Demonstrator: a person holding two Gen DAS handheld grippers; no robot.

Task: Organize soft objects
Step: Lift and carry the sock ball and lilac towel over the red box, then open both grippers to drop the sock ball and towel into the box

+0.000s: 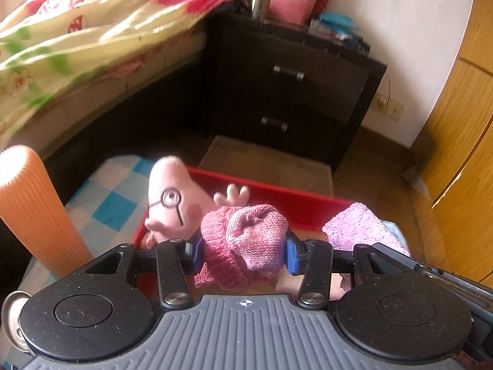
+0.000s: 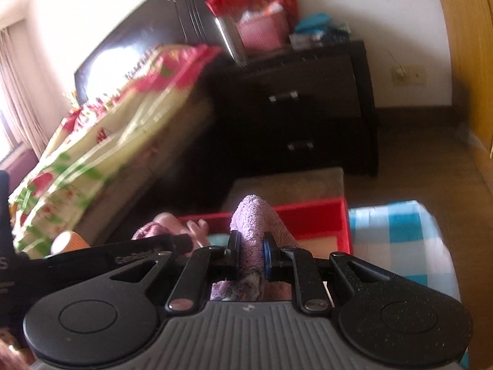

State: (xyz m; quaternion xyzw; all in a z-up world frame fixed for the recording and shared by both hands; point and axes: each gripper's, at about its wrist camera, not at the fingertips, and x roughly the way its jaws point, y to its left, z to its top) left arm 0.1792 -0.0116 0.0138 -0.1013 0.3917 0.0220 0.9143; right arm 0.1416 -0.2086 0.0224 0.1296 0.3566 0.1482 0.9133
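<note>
My left gripper point(image 1: 243, 251) is shut on the pink knitted dress of a pink pig plush toy point(image 1: 172, 203) with glasses, held over a red box point(image 1: 295, 203). The toy's head sticks up to the left and one hand shows above the dress. My right gripper point(image 2: 250, 251) is shut on a folded purple fluffy towel point(image 2: 255, 215), held over the same red box point(image 2: 317, 215). The towel also shows in the left wrist view point(image 1: 357, 228) at the right, and the plush also shows in the right wrist view point(image 2: 172, 225) at the left.
The red box rests on a blue and white checked cloth point(image 1: 114, 197). An orange ribbed cylinder point(image 1: 34, 212) stands at the left. Beyond are a bed with a floral cover point(image 1: 77, 37), a dark nightstand point(image 1: 292, 92), a brown stool point(image 1: 265, 160) and a wooden wardrobe point(image 1: 462, 160).
</note>
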